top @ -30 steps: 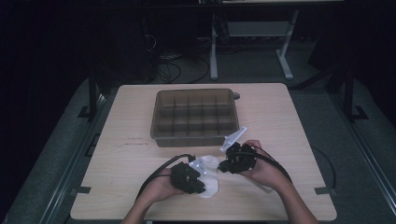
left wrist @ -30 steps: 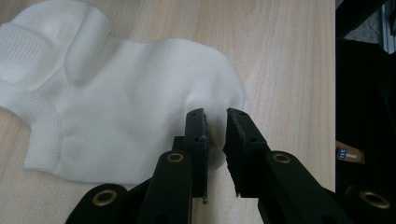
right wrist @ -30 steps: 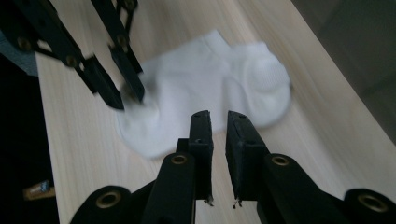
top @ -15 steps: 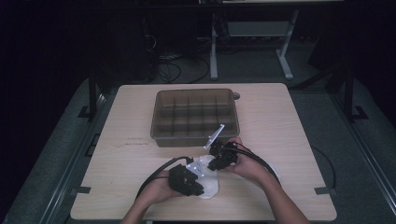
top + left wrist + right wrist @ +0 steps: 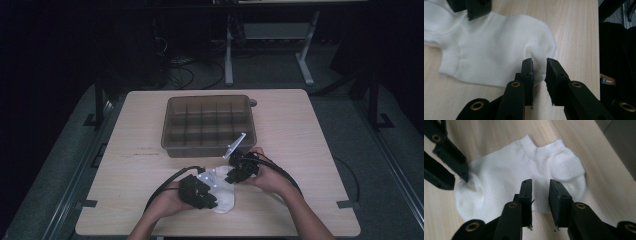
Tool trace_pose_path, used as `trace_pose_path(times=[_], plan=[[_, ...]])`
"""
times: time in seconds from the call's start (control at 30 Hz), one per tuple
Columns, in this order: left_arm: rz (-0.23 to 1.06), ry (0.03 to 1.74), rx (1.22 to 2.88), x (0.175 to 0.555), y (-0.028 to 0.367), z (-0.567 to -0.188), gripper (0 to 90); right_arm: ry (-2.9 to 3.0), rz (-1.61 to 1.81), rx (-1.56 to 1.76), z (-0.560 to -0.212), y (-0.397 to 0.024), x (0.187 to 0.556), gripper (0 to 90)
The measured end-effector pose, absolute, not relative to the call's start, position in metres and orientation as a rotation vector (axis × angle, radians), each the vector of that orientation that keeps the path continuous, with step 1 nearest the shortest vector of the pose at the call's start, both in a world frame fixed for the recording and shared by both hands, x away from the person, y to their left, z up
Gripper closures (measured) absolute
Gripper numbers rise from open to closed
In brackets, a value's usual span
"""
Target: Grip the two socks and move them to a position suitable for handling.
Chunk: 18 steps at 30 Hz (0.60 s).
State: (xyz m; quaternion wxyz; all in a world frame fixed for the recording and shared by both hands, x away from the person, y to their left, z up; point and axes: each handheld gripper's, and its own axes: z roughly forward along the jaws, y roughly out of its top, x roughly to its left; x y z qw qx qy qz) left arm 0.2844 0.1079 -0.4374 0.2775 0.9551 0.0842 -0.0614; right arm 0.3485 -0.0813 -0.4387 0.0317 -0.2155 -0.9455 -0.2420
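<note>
In the high view a brown compartment tray (image 5: 208,126) sits at the upper middle of the desk (image 5: 300,130), its grid of cells showing nothing inside that can be made out. Below it, near the lower middle of the frame, a white ankle sock (image 5: 222,192) lies flat on the desk. At lower left the left tongs (image 5: 210,192) lie low and level in the person's hand, aimed rightward at the sock; in the left gripper view (image 5: 539,63) their jaws have just been opening, slightly spread at the sock's rounded end, where the fabric bunches between them. To the right, the right tongs (image 5: 231,175) tilt down onto the sock from the upper right; in the right gripper view (image 5: 540,185) their jaws have just been opening too, parted over the sock's near edge below the ribbed cuff.
</note>
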Motion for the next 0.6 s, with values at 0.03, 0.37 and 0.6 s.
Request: trace_pose_path(times=[0.03,0.37,0.6], plan=[[-0.161,0.228,2.56,0.285,0.109,-0.436,75.5,-2.909,-0.747,-0.673,-0.437,-0.083,0.348,70.5],[-0.114,0.28,2.557,0.287,0.123,-0.427,70.6,-2.885,-0.784,-0.705,-0.421,-0.104,0.341,60.8],[-0.1,0.308,2.553,0.288,0.129,-0.426,69.0,-2.888,-0.785,-0.753,-0.413,-0.124,0.336,58.6]])
